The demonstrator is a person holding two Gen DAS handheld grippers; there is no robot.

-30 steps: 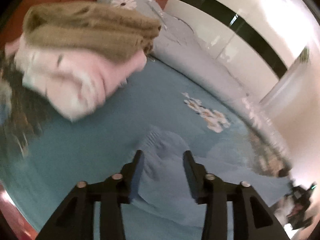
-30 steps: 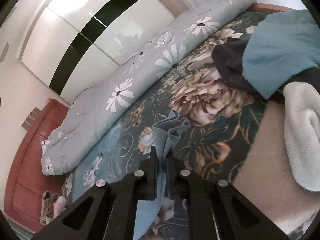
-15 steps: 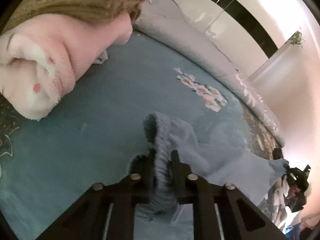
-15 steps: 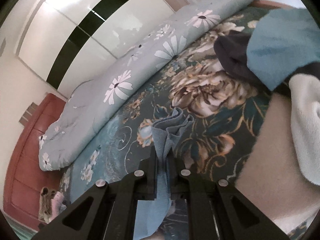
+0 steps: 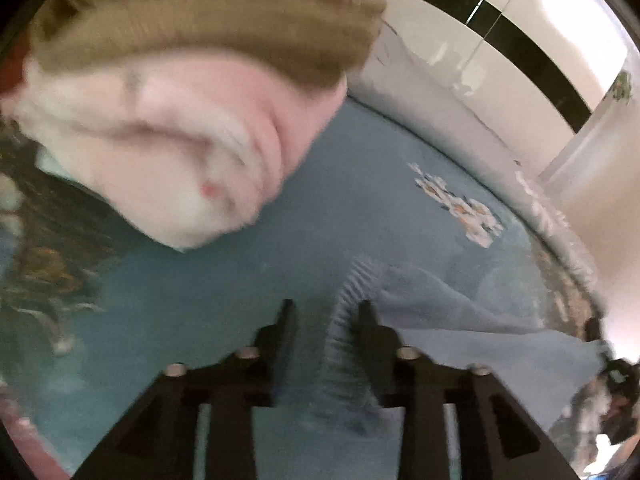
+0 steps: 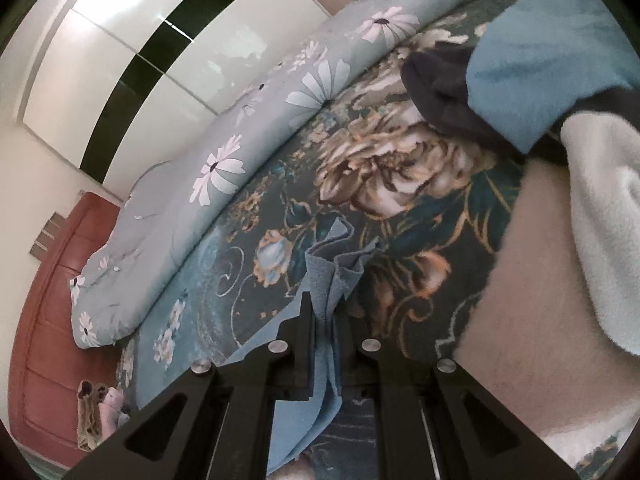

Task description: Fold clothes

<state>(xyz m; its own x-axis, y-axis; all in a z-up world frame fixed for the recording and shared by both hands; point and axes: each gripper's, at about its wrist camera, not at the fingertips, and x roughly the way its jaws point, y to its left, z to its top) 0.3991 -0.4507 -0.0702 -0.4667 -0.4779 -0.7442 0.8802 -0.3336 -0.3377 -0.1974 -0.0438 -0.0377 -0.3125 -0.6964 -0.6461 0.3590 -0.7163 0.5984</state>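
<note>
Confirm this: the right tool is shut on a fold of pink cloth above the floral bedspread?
Not pink. The right wrist view shows the right tool shut on a fold of blue cloth above the floral bedspread.

My left gripper (image 5: 325, 312) is matte black: two flat, blunt fingers (image 5: 286, 332) on angular arms with triangular cut-outs toward six o'clock, and four round silver screws (image 5: 407, 353) in a row across the arms. My right gripper (image 6: 325, 312) is built the same, black with narrow fingers (image 6: 305, 320), four shiny screw heads (image 6: 370, 345) and cut-outs.
</note>
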